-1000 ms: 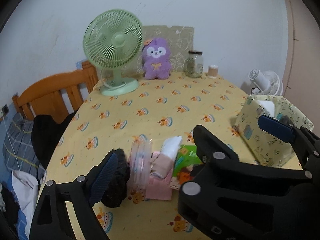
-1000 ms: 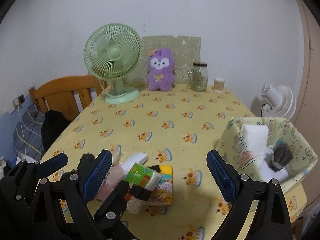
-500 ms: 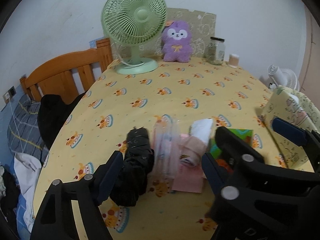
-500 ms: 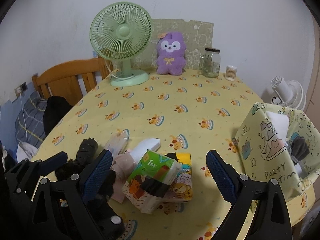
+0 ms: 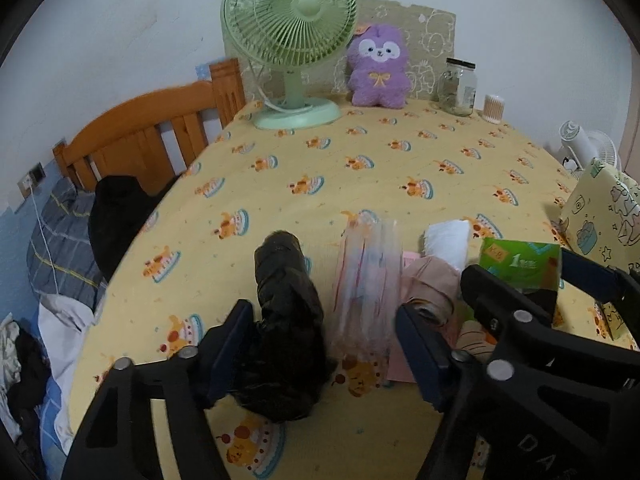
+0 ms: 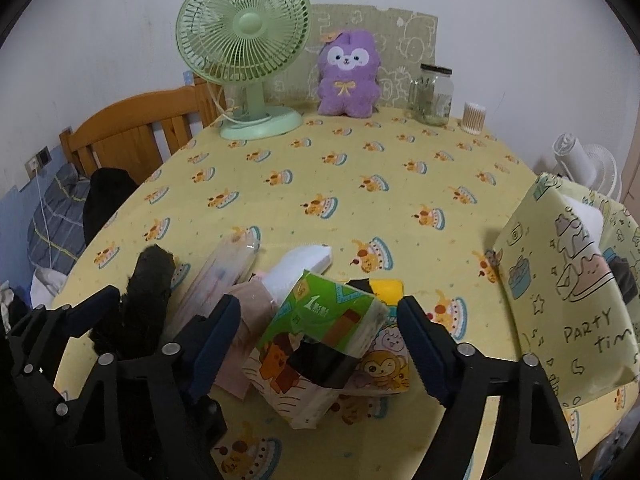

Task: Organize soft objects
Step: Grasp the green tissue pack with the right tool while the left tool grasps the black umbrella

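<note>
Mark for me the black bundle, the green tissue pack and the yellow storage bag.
black bundle (image 5: 286, 300), left wrist view, middle of the crinkled roll.
green tissue pack (image 6: 326, 312), right wrist view, green top face.
yellow storage bag (image 6: 560, 292), right wrist view, printed front wall.

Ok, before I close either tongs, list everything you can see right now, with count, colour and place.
table: 1, yellow cake-print cloth, centre
black bundle: 1, black, near left edge, between the left tongs' fingers
clear packet: 1, see-through, right of the black bundle
pink cloth: 1, beige-pink, in the pile
white pack: 1, white, back of the pile
tissue pack: 1, green, top of the pile
fabric bin: 1, pale yellow, right edge
fan: 1, green, far left
plush toy: 1, purple, far centre
glass jar: 1, clear, far right
cotton swab tub: 1, beside the jar
chair: 1, wooden, left
left tongs: 1, black and blue, open
right tongs: 1, open around the tissue pack
</note>
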`<state>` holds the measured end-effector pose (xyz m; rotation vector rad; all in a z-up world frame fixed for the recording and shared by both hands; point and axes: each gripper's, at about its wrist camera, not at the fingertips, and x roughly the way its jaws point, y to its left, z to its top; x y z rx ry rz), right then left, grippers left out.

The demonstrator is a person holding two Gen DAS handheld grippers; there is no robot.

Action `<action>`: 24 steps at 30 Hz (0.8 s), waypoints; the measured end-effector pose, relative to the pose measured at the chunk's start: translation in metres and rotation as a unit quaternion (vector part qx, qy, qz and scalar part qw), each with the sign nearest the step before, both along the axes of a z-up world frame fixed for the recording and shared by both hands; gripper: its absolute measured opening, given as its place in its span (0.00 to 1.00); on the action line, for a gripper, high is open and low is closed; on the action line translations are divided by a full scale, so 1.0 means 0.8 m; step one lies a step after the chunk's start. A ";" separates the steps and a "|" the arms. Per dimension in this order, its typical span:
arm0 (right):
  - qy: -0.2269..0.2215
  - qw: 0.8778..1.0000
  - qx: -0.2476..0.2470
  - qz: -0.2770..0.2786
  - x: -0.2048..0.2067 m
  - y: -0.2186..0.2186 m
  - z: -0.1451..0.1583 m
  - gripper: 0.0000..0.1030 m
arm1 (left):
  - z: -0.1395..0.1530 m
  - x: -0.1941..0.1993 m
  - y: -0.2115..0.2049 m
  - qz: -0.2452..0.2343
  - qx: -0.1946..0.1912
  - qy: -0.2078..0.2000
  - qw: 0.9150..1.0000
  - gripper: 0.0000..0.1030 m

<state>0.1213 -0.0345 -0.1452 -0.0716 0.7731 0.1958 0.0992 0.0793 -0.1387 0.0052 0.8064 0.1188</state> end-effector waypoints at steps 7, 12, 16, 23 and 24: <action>0.025 1.000 0.006 0.006 0.008 0.005 -0.014 0.60 | -0.009 0.007 0.000 0.000 -0.012 0.010 1.000 0.60; 0.030 0.999 0.011 0.010 0.010 0.008 -0.016 0.50 | -0.010 0.007 -0.001 -0.004 -0.013 0.011 1.000 0.40; 0.028 0.999 0.007 0.013 0.009 0.009 -0.017 0.48 | -0.011 0.005 0.001 -0.004 -0.017 0.012 1.000 0.38; 0.022 1.000 0.011 0.013 0.008 0.008 -0.010 0.47 | 0.002 -0.002 -0.002 -0.011 -0.019 0.002 1.000 0.37; 0.021 1.000 0.012 0.012 0.008 0.008 -0.008 0.47 | 0.004 -0.002 -0.004 -0.013 -0.019 -0.001 1.000 0.37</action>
